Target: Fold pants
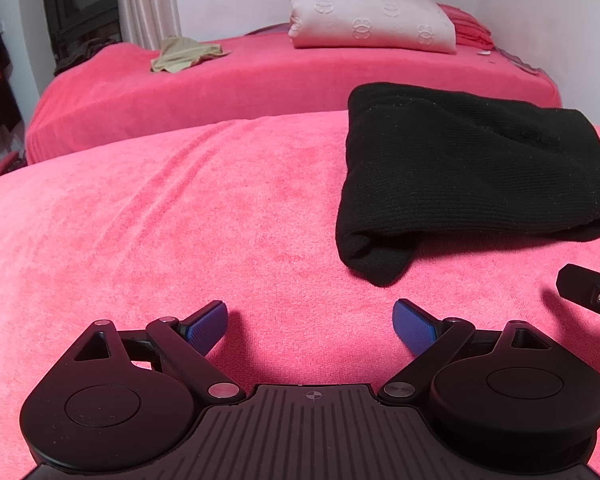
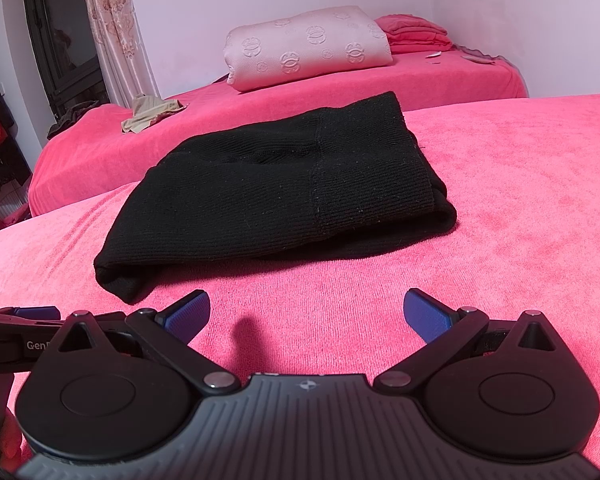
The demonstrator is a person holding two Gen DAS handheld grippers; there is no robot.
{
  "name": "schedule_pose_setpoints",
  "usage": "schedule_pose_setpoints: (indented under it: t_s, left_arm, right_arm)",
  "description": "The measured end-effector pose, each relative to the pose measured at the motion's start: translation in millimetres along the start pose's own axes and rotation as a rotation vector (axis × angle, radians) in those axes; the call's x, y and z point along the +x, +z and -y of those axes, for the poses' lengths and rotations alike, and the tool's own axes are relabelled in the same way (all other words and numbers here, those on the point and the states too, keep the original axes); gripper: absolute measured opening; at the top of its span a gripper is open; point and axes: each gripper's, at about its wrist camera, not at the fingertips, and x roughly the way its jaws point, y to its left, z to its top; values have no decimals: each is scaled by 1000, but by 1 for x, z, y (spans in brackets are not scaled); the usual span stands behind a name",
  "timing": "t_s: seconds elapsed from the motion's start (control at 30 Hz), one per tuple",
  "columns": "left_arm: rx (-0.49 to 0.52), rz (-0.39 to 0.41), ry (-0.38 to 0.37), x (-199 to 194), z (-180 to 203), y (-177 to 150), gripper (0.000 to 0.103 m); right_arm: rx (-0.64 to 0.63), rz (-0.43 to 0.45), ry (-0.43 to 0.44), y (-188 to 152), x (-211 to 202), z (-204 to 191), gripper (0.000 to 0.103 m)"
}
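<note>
- Black ribbed-knit pants (image 2: 284, 184) lie folded into a compact bundle on the pink bed cover (image 1: 160, 220), ahead of both cameras; the layers look stacked on purpose, so I judge the fold done or nearly done.
- Your left hand-held gripper (image 1: 310, 322) is released, its blue pads spread wide over bare cover, holding nothing; the pants sit ahead of it and to its right, well apart from its fingers.
- Your right hand-held gripper (image 2: 306, 312) is likewise spread and empty, near the bundle's closest corner but not touching it.
- Both seem pulled back, probably so the fabric can settle without being dragged.
- Farther back, a pale embossed pillow (image 2: 308, 46) and a crumpled beige cloth (image 1: 184, 54) rest on a second pink surface, clear of the work.
- Hidden from you: the inner layers and the waistband or hems, so you cannot tell how evenly the legs line up.
- At the left view's right edge the other gripper is cut off.
</note>
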Motion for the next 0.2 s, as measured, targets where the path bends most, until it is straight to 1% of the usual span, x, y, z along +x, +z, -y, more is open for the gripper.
schedule_pose_setpoints:
  t_s: [0.2]
  left_arm:
    - [15,0,1,0,1,0,103]
  right_arm:
    - [0,0,1,0,0,0,103]
